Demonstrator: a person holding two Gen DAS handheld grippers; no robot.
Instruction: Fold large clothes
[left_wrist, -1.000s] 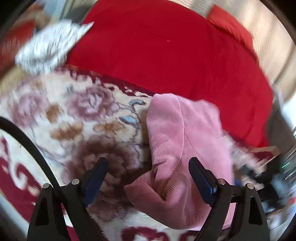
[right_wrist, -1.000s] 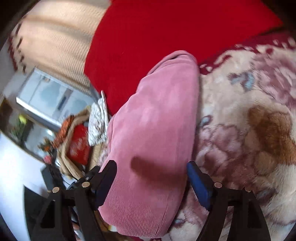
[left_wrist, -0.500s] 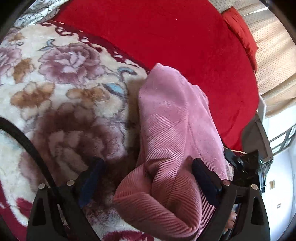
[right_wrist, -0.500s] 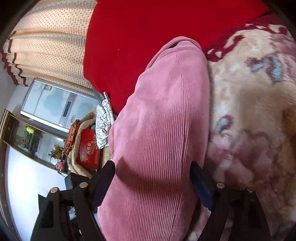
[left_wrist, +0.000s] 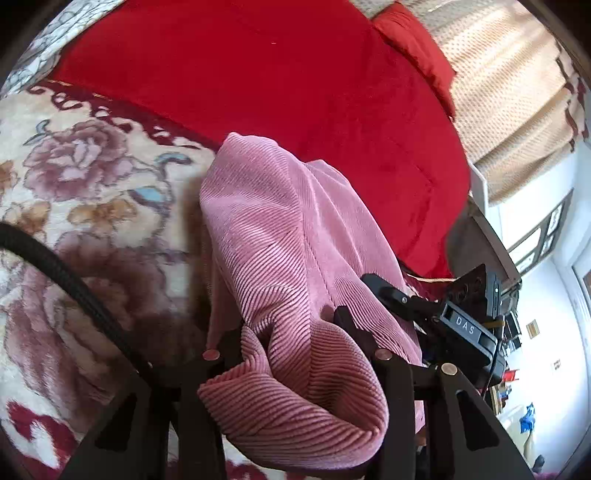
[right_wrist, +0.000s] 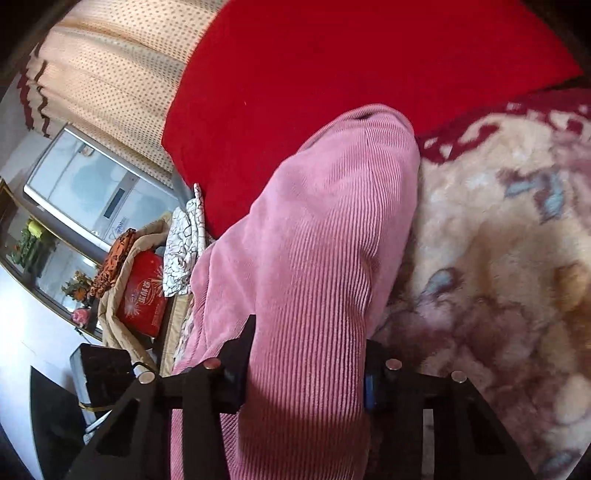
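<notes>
A pink corduroy garment (left_wrist: 280, 221) lies folded into a long bundle across the floral blanket (left_wrist: 92, 184) and onto the red bedcover (left_wrist: 295, 92). My left gripper (left_wrist: 290, 328) is closing on the bundle's bunched near end, and its fingers press into the fabric from both sides. In the right wrist view the same pink garment (right_wrist: 332, 221) runs away from me. My right gripper (right_wrist: 310, 336) is closing too, with the cloth filling the gap and both fingers against it. The right tool's black housing (left_wrist: 465, 328) shows just beyond the left gripper.
A black cable (left_wrist: 66, 273) arcs over the floral blanket at the left. A dotted curtain (right_wrist: 110, 74) hangs behind the bed. Off the bed's edge stand a red box (right_wrist: 142, 299), a crackle-patterned cloth (right_wrist: 184, 236) and a grey appliance (right_wrist: 92, 184).
Both grippers stood wide around the pink bundle; their jaws have now narrowed onto it. Each has pushed further in along the cloth, and the left view has swung to the right.
</notes>
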